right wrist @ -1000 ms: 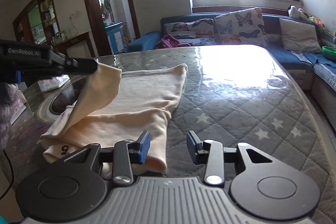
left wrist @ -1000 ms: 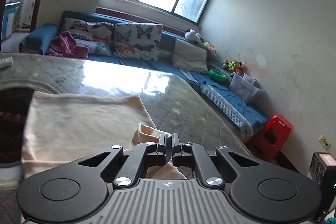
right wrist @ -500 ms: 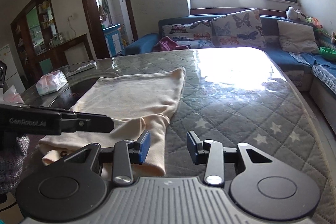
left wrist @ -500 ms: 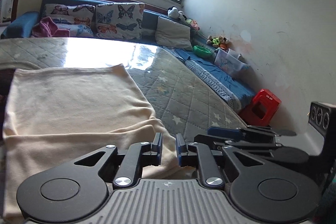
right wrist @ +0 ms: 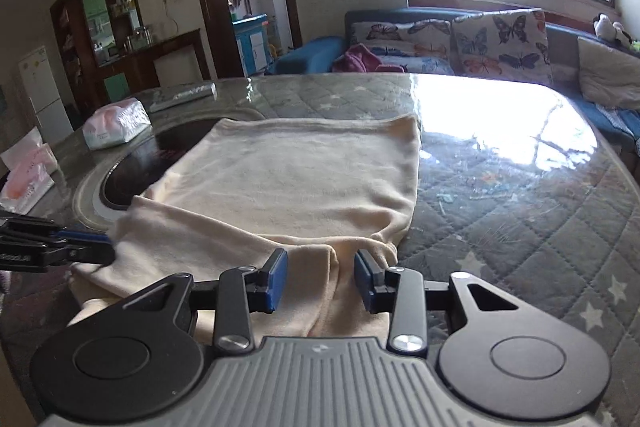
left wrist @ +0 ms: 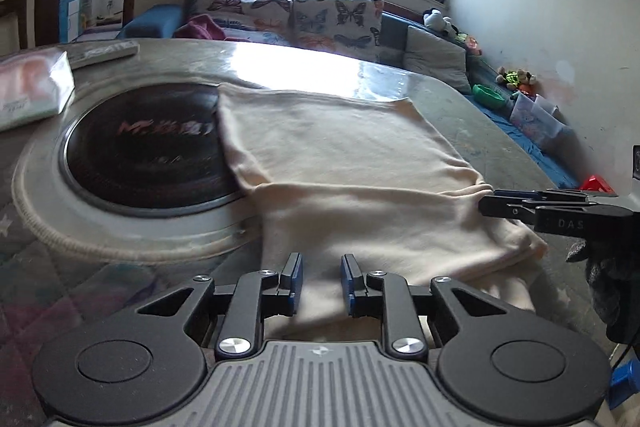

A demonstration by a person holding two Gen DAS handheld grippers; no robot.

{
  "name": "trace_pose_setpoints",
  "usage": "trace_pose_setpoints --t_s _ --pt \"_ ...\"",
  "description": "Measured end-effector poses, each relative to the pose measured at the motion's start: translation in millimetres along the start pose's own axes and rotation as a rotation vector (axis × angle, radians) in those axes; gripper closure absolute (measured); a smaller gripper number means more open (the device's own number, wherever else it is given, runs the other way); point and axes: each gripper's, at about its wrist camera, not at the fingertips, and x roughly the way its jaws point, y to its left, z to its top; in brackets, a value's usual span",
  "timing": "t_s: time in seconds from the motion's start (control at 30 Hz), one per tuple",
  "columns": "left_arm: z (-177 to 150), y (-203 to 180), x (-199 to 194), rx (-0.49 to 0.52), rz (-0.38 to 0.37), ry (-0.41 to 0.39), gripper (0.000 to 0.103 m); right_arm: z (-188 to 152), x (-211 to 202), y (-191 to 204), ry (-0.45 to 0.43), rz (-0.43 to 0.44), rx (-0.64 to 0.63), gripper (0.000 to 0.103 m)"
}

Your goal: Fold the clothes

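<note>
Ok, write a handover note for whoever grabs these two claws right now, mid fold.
Left claw: open, jaws just opened, nothing held, over the near left edge of the cloth.
Right claw: open, jaws just closing in, a fabric ridge between them, pads not pressing yet.
Cloth: cream, flat on the table, far left part over the dark round inset.
Done: one flap folded over and let go.
Left: grip the near edge and make the next fold.

Tissue pack [left wrist: 34, 87] on table [right wrist: 520, 187]; butterfly cushions [right wrist: 500, 41] on sofa [right wrist: 308, 57].
</note>
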Motion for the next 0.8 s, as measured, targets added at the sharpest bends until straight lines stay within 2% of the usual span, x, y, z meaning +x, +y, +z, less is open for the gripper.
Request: trace_pose_setpoints --t_s 0.17,0.27,0.4,0.67,0.8 --pt "-1 0 -3 0.019 -0.013 -0.006 0.08 -1 1 9 -0.013 -0.04 -0.052 0.094" --pt "2 -1 -3 0.024 -0.022 -0.008 0.08 3 -3 15 -0.045 -0.09 -0.101 0.099" --pt "4 -2 0 0.04 -0.017 -0.004 0.08 6 1 8 -0.031 -0.105 -0.082 0.099" --pt "27 -18 9 0.129 -0.032 -0.047 0.079 3 -15 -5 -0.04 -0.004 -0.023 0.081" --pt "32 -27 25 0.177 -0.051 -0.03 0.079 2 -3 -8 -0.013 -0.004 -0.031 0.078"
